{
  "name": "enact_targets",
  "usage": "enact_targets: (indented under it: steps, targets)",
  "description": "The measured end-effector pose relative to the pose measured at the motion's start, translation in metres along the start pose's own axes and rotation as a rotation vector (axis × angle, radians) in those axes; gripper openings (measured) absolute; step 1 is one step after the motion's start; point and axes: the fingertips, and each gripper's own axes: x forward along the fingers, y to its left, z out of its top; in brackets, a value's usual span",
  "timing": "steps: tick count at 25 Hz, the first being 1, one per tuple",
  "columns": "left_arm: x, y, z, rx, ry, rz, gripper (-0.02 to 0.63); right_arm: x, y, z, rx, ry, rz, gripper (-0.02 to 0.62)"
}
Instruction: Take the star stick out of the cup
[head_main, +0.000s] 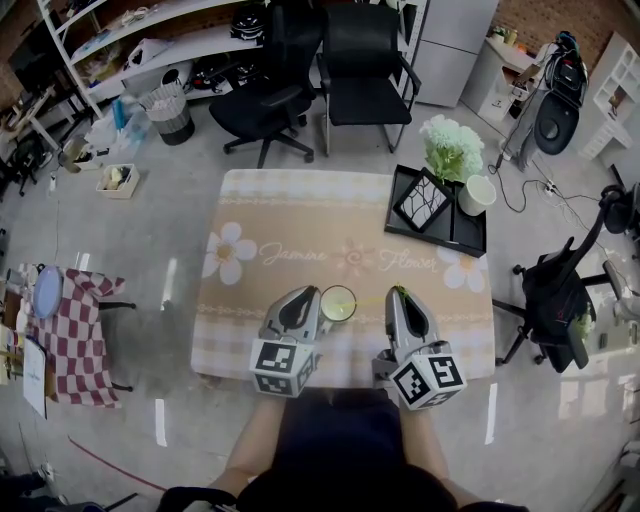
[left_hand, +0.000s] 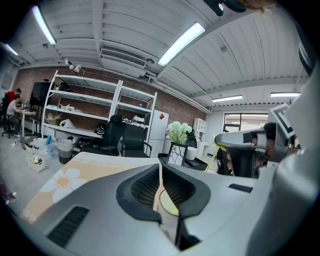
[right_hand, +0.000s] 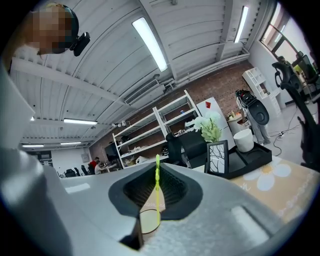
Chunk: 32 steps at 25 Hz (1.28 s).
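Observation:
A clear cup (head_main: 338, 303) with pale liquid stands near the table's front edge, between my two grippers. A thin yellow-green star stick (head_main: 372, 299) slants from the cup's mouth to my right gripper (head_main: 399, 296), which is shut on its upper part. In the right gripper view the stick (right_hand: 157, 182) stands upright between the shut jaws (right_hand: 157, 192), with the cup (right_hand: 148, 220) below. My left gripper (head_main: 316, 303) is shut on the cup's left wall. The left gripper view shows its jaws (left_hand: 160, 182) pressed together over the cup's rim (left_hand: 169, 206), and the stick (left_hand: 214, 152) to the right.
At the table's back right, a black tray (head_main: 470, 238) holds white flowers (head_main: 451, 147), a framed picture (head_main: 422, 200) and a white pot (head_main: 477, 194). Office chairs (head_main: 360, 60) stand beyond the far edge. Another black chair (head_main: 555, 290) is to the right.

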Motion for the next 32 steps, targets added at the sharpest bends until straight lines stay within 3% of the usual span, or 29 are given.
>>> enact_targets:
  steps: [21, 32]
  targets:
    - [-0.028, 0.01, 0.015, 0.021, -0.053, 0.0, 0.025, -0.033, 0.031, 0.042, -0.062, -0.148, 0.002, 0.016]
    - [-0.043, 0.005, 0.039, 0.046, -0.113, -0.048, 0.025, -0.065, 0.045, 0.068, -0.07, -0.259, -0.035, 0.016]
